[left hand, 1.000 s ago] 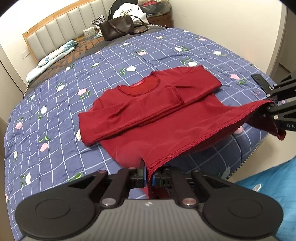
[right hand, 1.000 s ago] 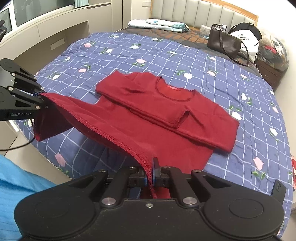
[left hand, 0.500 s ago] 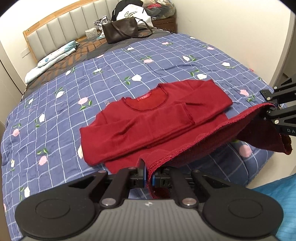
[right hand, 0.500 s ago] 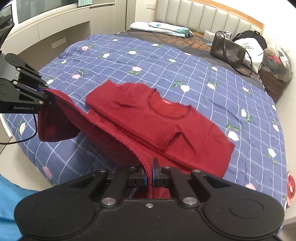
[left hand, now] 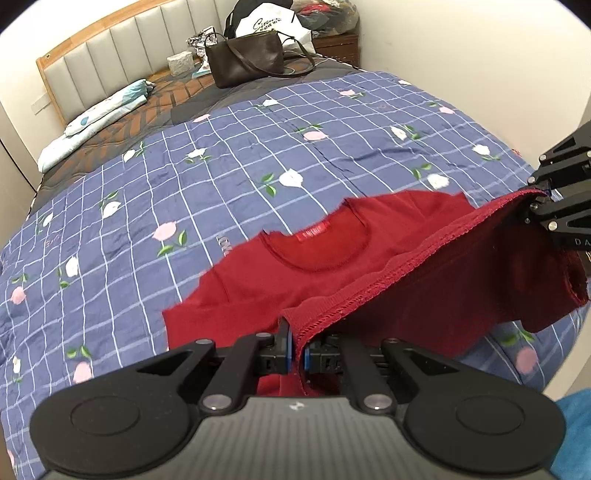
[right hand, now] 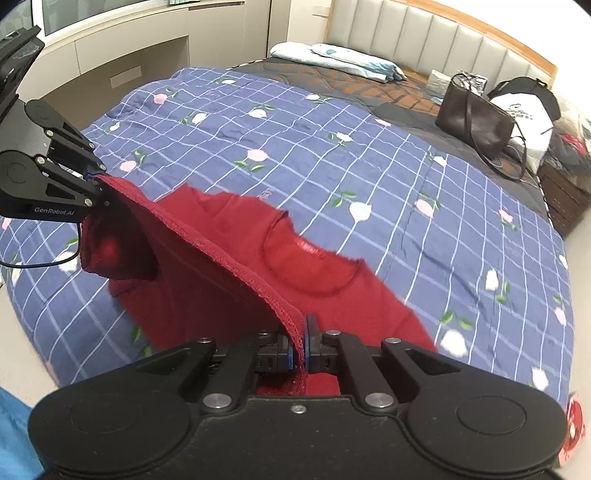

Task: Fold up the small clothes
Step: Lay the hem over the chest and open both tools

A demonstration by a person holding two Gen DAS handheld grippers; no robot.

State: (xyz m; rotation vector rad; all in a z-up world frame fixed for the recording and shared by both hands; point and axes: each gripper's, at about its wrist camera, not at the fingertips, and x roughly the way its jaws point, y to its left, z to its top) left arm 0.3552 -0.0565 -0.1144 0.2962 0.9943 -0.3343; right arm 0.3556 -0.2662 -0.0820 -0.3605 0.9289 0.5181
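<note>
A dark red long-sleeved top (left hand: 314,266) (right hand: 332,295) lies on the blue flowered quilt (left hand: 221,184) (right hand: 332,166), sleeves folded across its chest. Its bottom hem is lifted off the bed and stretched taut between both grippers, arching over the lower body toward the collar. My left gripper (left hand: 297,354) is shut on one hem corner; it also appears at the left of the right wrist view (right hand: 94,184). My right gripper (right hand: 300,349) is shut on the other hem corner, seen too at the right of the left wrist view (left hand: 535,195). The raised hem hides the top's lower half.
A brown handbag (left hand: 247,61) (right hand: 476,122), white bags (left hand: 269,22) and folded bedding (left hand: 107,107) (right hand: 343,55) sit near the padded headboard (left hand: 110,51). A wooden nightstand (right hand: 565,195) stands beside the bed. Cabinets (right hand: 129,55) line the far wall. Blue cloth (right hand: 14,435) shows at the frame's corner.
Both grippers have carried the lifted hem forward over the top toward the collar; more of the lower body is now covered, and the folded sleeves have slipped out of sight beneath it.
</note>
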